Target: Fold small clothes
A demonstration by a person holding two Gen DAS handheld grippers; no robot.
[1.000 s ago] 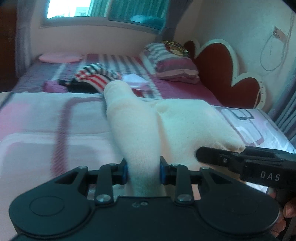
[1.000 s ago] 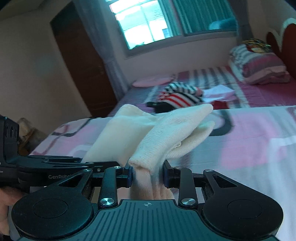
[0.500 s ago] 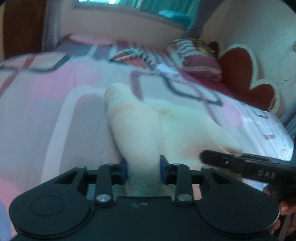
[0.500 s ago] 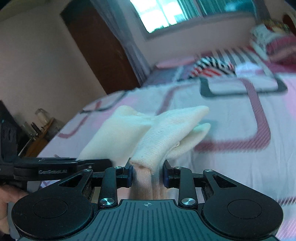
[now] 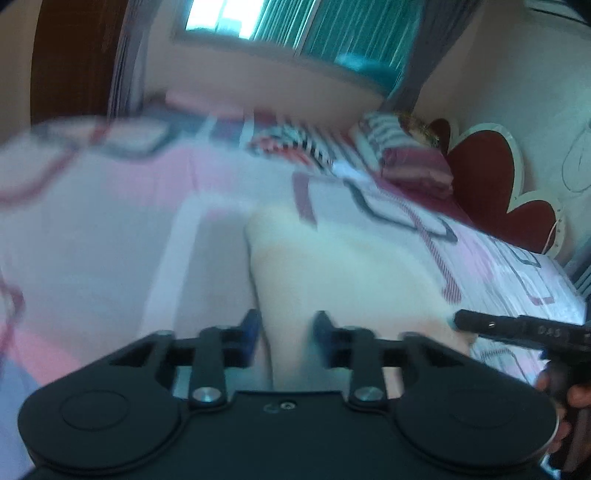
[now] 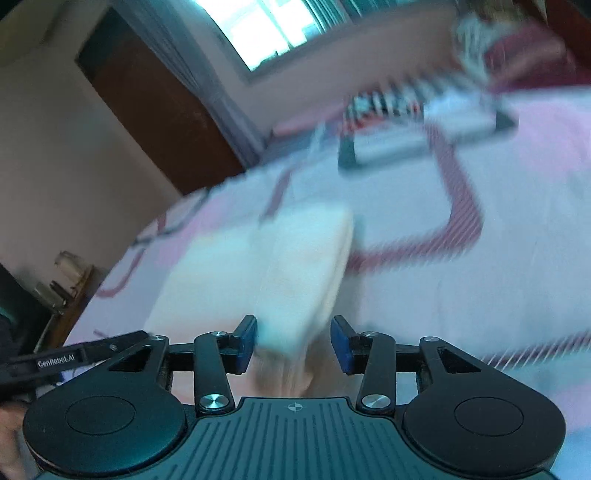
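A small cream knitted garment point(image 5: 332, 273) lies folded on the pink and white bedspread point(image 5: 110, 229). It also shows in the right wrist view point(image 6: 266, 273). My left gripper point(image 5: 286, 328) has its jaws parted, with the cloth's near edge between them. My right gripper point(image 6: 291, 339) is open, its blue pads point(image 6: 245, 341) standing clear of the cloth edge that lies between them. Each gripper shows in the other's view, the right one at the right edge point(image 5: 517, 326), the left one at the left edge point(image 6: 74, 358). Both views are blurred.
A pile of striped clothes point(image 5: 295, 146) lies farther up the bed near striped pillows point(image 5: 402, 147). A red heart-shaped headboard point(image 5: 491, 184) stands at the right. A brown door point(image 6: 147, 110) and a window point(image 6: 266, 29) are behind. A side table point(image 6: 62, 291) stands at the left.
Both grippers lowered the cream garment onto the bedspread and opened their jaws, letting go of the cloth. Both cameras tilted down toward the bed.
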